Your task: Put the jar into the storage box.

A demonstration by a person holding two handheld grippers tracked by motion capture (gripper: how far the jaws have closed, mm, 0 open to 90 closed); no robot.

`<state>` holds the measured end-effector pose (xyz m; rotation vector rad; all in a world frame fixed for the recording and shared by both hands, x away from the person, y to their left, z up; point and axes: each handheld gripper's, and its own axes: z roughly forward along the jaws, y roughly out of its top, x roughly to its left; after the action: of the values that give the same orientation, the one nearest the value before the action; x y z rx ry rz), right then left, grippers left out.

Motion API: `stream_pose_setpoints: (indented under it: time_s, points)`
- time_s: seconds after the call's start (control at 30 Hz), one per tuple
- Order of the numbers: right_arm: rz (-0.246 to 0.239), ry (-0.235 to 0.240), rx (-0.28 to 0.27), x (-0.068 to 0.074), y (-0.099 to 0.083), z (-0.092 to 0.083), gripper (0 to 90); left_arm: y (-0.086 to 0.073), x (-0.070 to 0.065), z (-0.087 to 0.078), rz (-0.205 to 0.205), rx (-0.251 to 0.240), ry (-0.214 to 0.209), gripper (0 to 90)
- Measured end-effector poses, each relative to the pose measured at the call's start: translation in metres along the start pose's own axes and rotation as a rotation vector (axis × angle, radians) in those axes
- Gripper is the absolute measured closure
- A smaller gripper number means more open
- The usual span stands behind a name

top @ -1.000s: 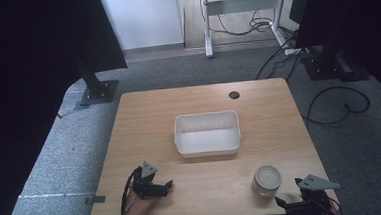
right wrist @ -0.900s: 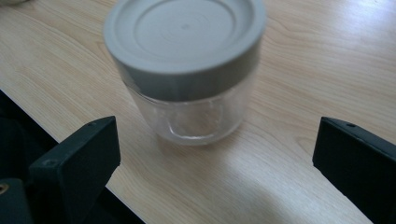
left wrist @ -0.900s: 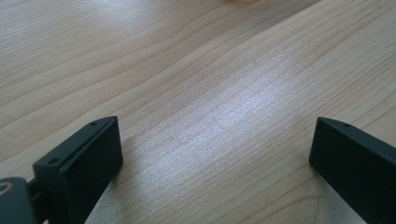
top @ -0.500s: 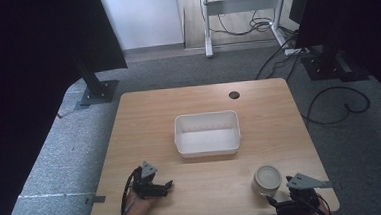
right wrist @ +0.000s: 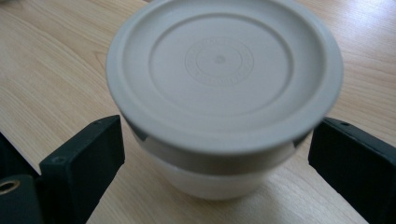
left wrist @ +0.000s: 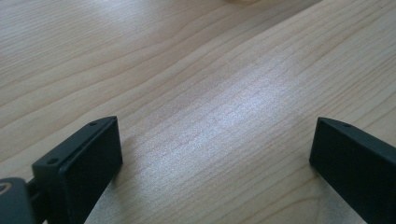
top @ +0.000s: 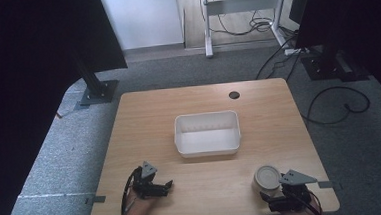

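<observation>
Early stage: the right gripper [top: 273,196], jaws wide and not yet closed, straddles the lidded tub [right wrist: 224,93] near the table's [top: 144,120] front right corner, the left gripper [top: 164,187] rests wide and empty, and the white bin [top: 208,133] appears empty.

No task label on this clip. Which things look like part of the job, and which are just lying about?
Likely in the job (a judgement):
- lidded container, between the open jaws of the right gripper
- white bin, at the table's middle
- left gripper, open over bare wood

Just there:
- table and its cable hole
- floor cables
</observation>
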<state>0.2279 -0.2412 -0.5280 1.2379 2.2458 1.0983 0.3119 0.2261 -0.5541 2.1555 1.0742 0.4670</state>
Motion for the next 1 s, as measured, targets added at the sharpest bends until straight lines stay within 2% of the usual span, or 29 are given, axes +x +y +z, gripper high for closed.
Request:
stream_pose_setpoints:
  time_s: [0.37, 0.67, 1.0]
  points:
    - [0.000, -0.020, 0.014, 0.001, 0.004, 0.012, 8.4, 0.000, 0.000, 0.000, 0.000, 0.000, 0.000, 2.0]
    - [0.019, -0.047, 0.019, 0.005, 0.007, 0.013, 9.4, 0.000, 0.000, 0.000, 0.001, 0.000, 0.000, 2.0]
    - [0.009, -0.044, 0.012, 0.011, 0.013, 0.017, 9.4, 0.000, 0.000, 0.000, 0.000, 0.000, 0.000, 2.0]
